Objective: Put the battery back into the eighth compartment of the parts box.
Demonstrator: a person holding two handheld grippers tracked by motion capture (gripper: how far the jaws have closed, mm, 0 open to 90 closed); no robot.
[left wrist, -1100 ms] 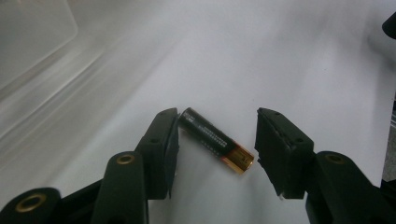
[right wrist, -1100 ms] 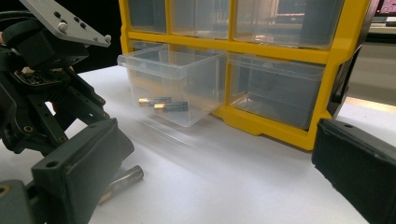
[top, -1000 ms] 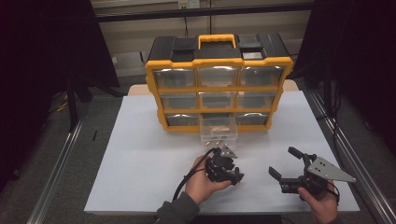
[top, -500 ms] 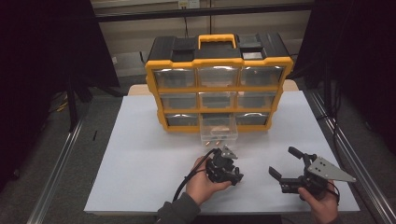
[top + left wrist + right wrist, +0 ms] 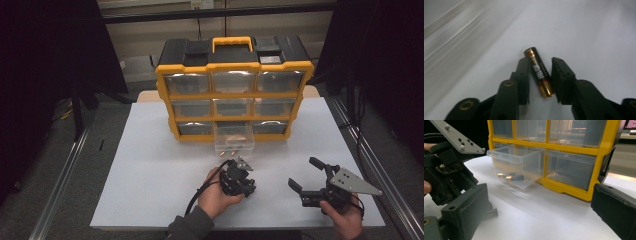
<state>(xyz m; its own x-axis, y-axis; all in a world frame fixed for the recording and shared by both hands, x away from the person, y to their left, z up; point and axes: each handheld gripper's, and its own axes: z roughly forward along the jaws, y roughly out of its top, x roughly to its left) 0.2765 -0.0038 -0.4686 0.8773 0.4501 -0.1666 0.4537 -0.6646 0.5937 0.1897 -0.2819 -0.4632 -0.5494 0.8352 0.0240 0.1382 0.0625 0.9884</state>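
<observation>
White paper covers the table [image 5: 150, 165], with dark curtains all round, so the edges of the room are hard to read. At 12 o'clock stands the yellow organizer [image 5: 234, 90]; its bottom-middle clear drawer [image 5: 233, 138] is pulled out, two batteries [image 5: 511, 176] lying inside. At 6 o'clock the left gripper [image 5: 239, 176] points down at the table, its tips hidden under its own body in the high view. Its own camera shows the jaws have just been closing, narrow now, around one battery [image 5: 539, 72] lying on the paper; real pad contact is tough to call. Right gripper [image 5: 306, 176] sits at 4 o'clock, jaws wide, nothing in them.
</observation>
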